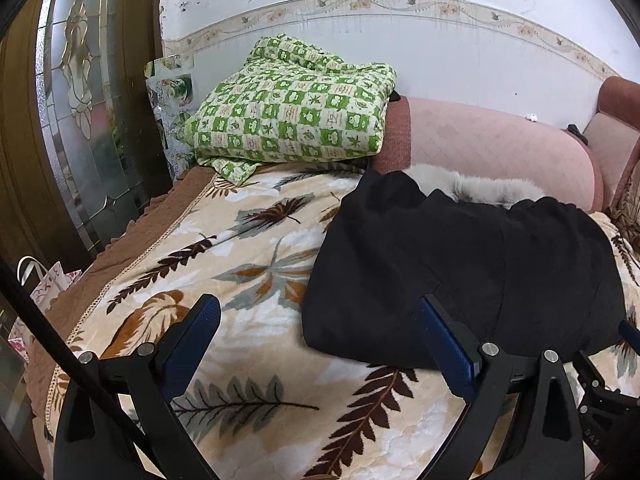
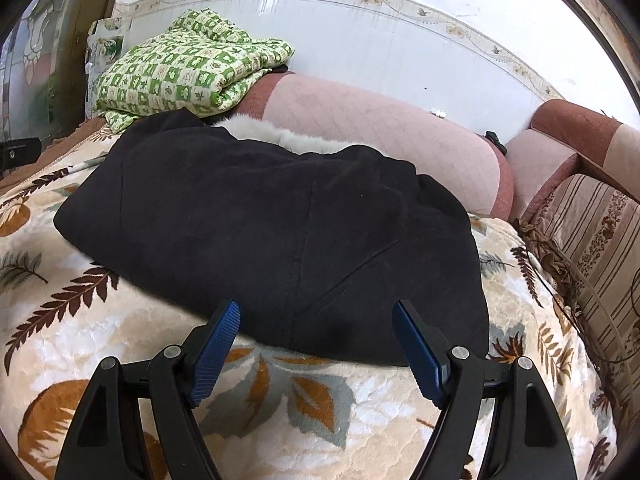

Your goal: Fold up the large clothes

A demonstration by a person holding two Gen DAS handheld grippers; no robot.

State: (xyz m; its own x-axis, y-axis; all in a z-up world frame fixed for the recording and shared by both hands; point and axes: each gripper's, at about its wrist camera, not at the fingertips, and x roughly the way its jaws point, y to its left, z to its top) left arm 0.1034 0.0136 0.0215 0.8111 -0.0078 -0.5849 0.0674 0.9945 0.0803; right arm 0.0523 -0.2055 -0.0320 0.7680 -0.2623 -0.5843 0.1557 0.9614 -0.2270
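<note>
A black coat [image 1: 460, 264] [image 2: 272, 224] lies folded into a thick bundle on the leaf-patterned blanket [image 1: 248, 248] [image 2: 312, 400], with its white fur collar [image 1: 476, 188] [image 2: 276, 134] showing at the far edge. My left gripper [image 1: 320, 312] is open above the blanket, just left of the coat's near left corner, holding nothing. My right gripper [image 2: 316, 316] is open too, hovering over the coat's near edge with nothing between its blue pads [image 2: 216, 344]. Part of the right gripper [image 1: 612, 380] shows at the lower right of the left wrist view.
A folded green checked quilt [image 1: 288, 108] [image 2: 188, 72] rests at the far left against the pink sofa back [image 1: 492, 144] [image 2: 384, 128]. A glass-panelled door [image 1: 80, 92] stands to the left. A striped cushion [image 2: 600, 248] lies at the right. Paper bags [image 1: 44, 284] sit by the bed's left edge.
</note>
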